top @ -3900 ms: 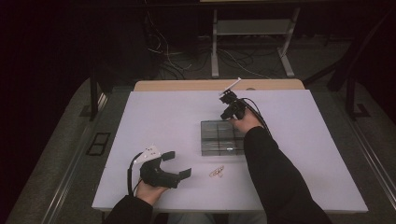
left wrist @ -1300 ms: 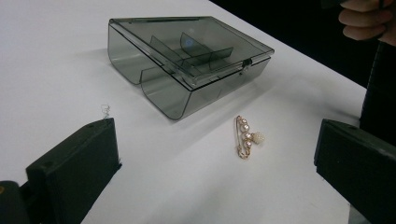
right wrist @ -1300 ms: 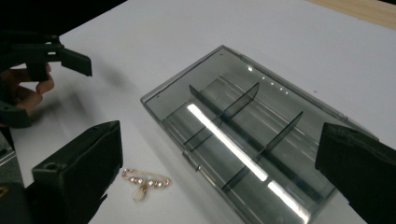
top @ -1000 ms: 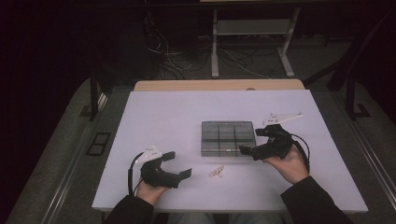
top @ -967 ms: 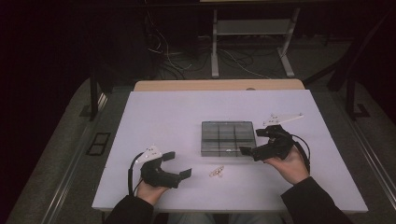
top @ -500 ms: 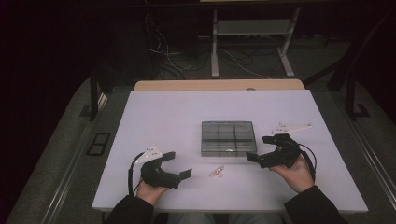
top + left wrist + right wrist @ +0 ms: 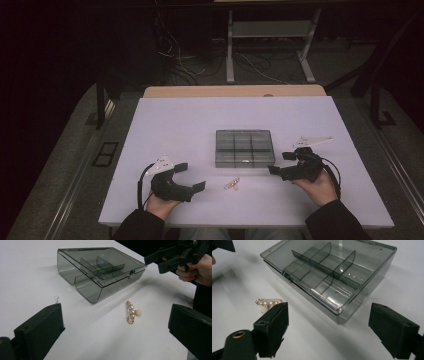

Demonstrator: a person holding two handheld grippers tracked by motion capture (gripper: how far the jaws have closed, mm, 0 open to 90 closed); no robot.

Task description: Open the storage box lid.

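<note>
A smoky clear plastic box (image 7: 245, 147) with inner dividers stands shut at the table's middle. A gold pin with pearls (image 7: 231, 184) lies on the white table just in front of it. My left gripper (image 7: 192, 176) rests at the front left, open and empty, and looks at the pin (image 7: 131, 312) and the box (image 7: 100, 272). My right gripper (image 7: 278, 163) hovers low to the right of the box, pointing left. It is open, its jaws have just been closing a little, and nothing is between them. Its view has the box (image 7: 329, 272) ahead and the pin (image 7: 268, 302) behind its left jaw.
A tiny wire hook (image 7: 56, 298) lies on the table beyond my left jaw. The white table (image 7: 165, 125) has bare room left and right of the box. A wooden strip (image 7: 235, 91) lines its far edge, with cables and a stand's legs on the floor behind.
The right hand came from the box's far side to its right, then sank and drew toward the front edge. The left hand, the box and the pin stayed put.
</note>
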